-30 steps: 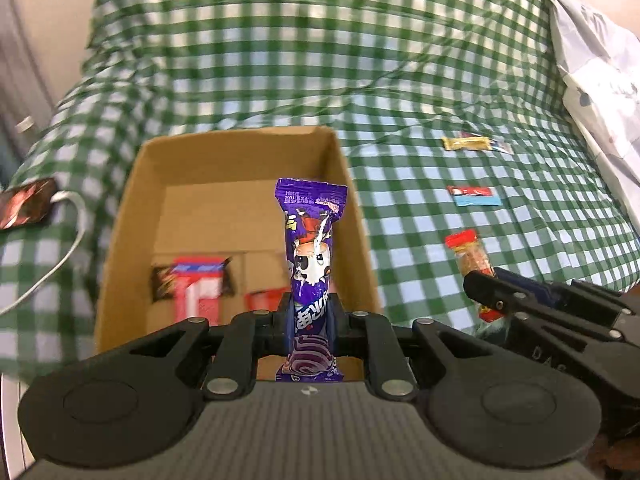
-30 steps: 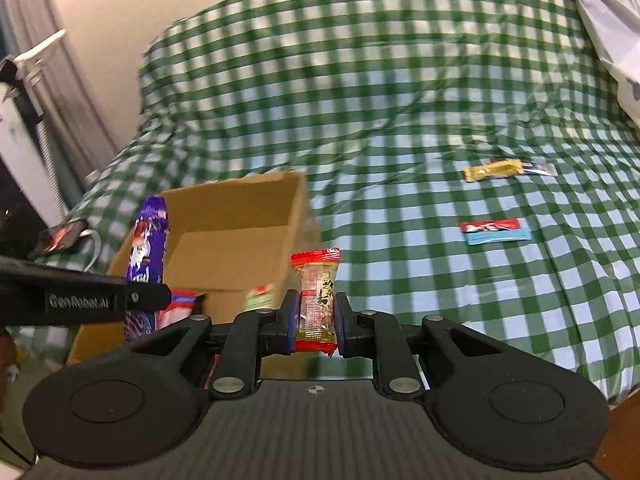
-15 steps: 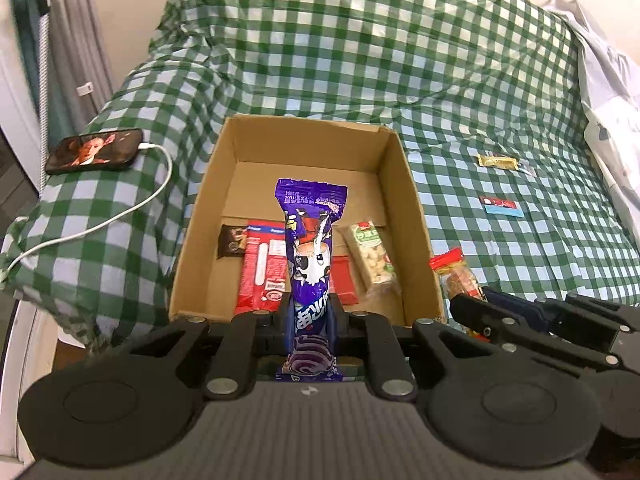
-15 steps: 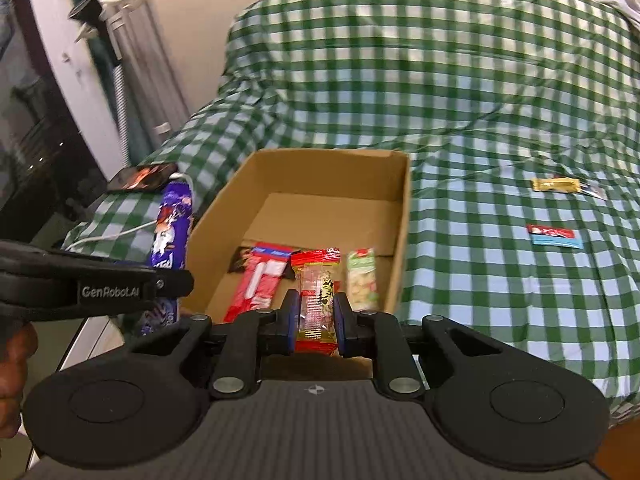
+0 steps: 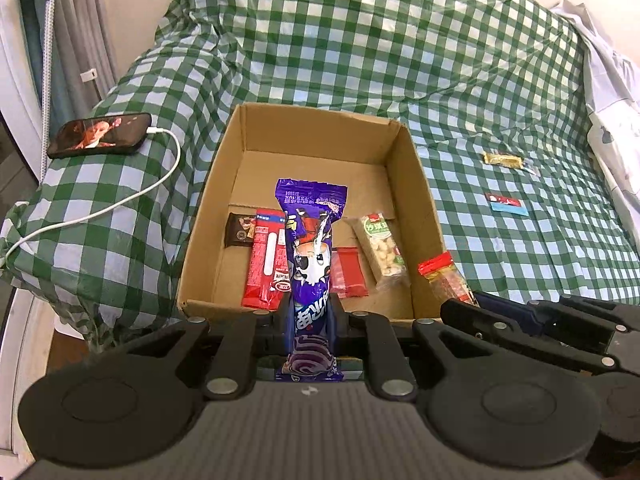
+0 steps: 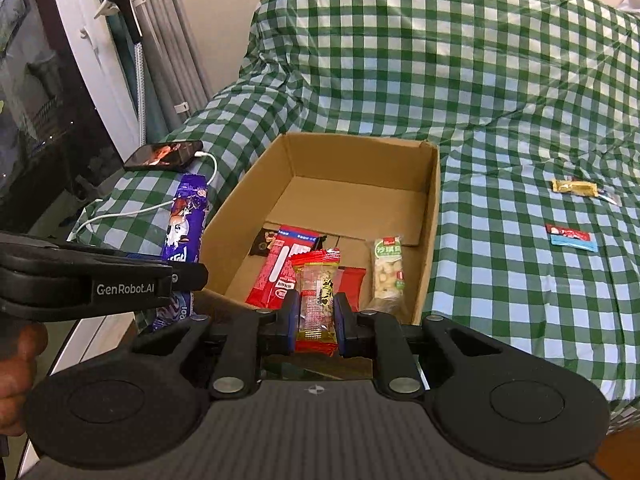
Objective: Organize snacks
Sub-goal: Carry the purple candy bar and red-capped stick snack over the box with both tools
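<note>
Left gripper [image 5: 310, 316] is holding one purple snack packet [image 5: 311, 240] upright, jaws closed tight on its lower third, above the near edge of the cardboard box [image 5: 420, 200]. Right gripper [image 6: 316, 320] is gripping one clear packet with red ends [image 6: 318, 292], jaws closed on its middle, also at the near edge of the box. The box is sitting on the bed with the green check cover [image 5: 360, 40]. Lying flat on the box floor: four snacks counted, namely one dark brown packet [image 5: 239, 230], one long red packet [image 5: 266, 260], one smaller red packet [image 5: 350, 276] and one green-topped packet of pale pieces [image 5: 382, 248]; more may be lying behind the held packets, cannot tell. Outside the box, on the bed to the right and well apart from it: two snacks, one yellow [image 5: 502, 159] and one red-and-blue [image 5: 506, 203]. One phone [image 5: 100, 135] is lying left of the box with a white cable [image 5: 120, 200] plugged in.
</note>
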Available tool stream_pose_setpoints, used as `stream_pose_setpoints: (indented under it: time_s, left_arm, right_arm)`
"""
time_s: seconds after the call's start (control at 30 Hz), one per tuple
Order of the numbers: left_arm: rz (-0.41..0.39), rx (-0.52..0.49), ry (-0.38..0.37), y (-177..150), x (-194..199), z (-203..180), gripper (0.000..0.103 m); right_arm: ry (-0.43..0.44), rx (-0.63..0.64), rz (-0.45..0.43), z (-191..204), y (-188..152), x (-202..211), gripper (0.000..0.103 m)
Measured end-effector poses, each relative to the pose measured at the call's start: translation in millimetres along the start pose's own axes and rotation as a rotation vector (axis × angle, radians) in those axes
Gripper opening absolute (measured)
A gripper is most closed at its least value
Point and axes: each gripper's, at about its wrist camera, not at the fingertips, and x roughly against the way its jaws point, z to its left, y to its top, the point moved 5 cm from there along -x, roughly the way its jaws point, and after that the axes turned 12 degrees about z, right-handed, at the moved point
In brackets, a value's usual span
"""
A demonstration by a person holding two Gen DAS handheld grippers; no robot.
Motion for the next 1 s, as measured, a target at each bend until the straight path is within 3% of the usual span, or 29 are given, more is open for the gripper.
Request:
stream_pose_setpoints:
  time_s: [0.5,1.0]
  left_arm:
    - [0.122,-0.007,0.031,46.5,-72.1,2.2,0.017]
    - [0.235,-0.033,0.091,91.0,-147.7,8.1,0.017]
  right_arm:
    - [0.015,-0.049,0.117,-29.0,30.5,-66.2,0.019]
    - [0.002,-0.092,0.165,-60.0,66.4,-127.2,0.019]
